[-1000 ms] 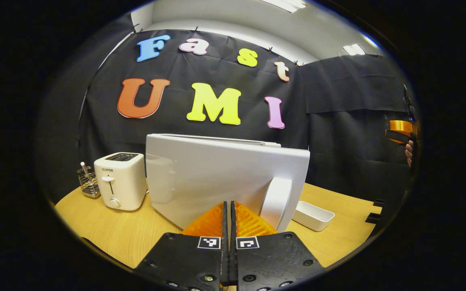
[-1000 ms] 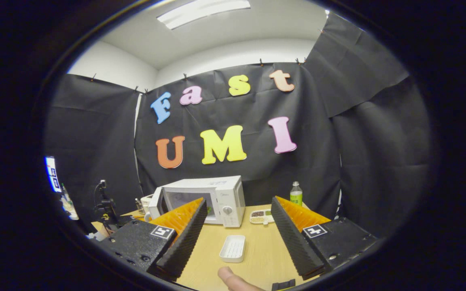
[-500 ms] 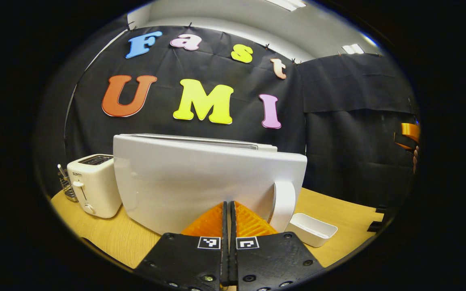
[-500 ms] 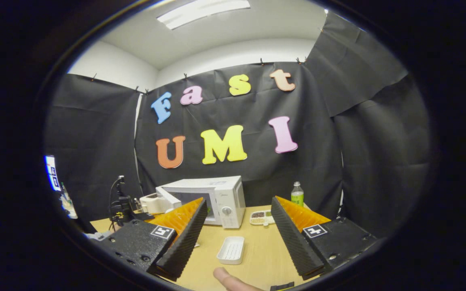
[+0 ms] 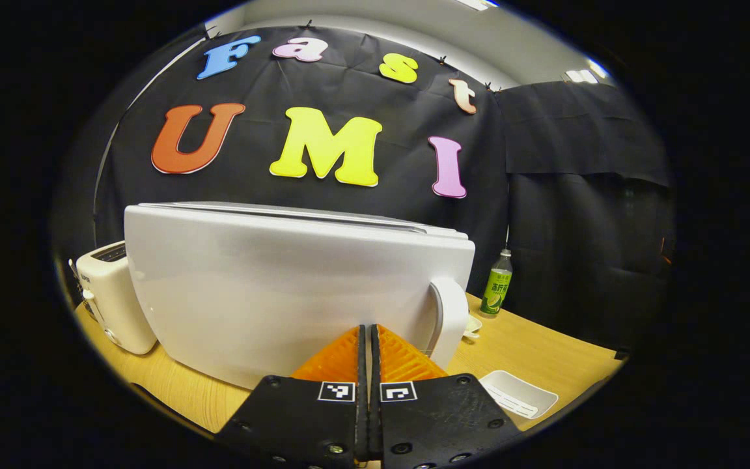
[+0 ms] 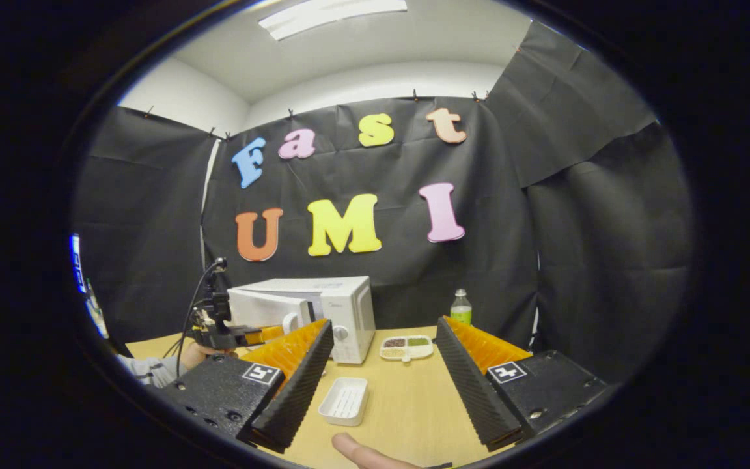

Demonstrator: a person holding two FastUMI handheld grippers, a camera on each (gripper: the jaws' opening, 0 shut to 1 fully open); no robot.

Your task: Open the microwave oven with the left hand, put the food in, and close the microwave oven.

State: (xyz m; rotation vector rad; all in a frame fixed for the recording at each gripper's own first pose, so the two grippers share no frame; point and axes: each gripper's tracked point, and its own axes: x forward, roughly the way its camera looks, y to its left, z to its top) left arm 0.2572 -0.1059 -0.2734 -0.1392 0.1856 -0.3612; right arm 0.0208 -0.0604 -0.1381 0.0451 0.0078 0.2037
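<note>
**Door position relative to the left tongs**

The left tongs are pressed together with nothing between them, tips just beside the outer face of the white, flat-fronted microwave oven door. The door's white curved handle stands upright, immediately right of the tips. In the right gripper view, the white box-shaped microwave oven sits at the far side of the light wooden table, door swung partly out to the left. The food, a white compartmented dish of beans, lies right of the oven. The right tongs are spread wide, empty, well apart from it and nearer to it than the left.
</note>
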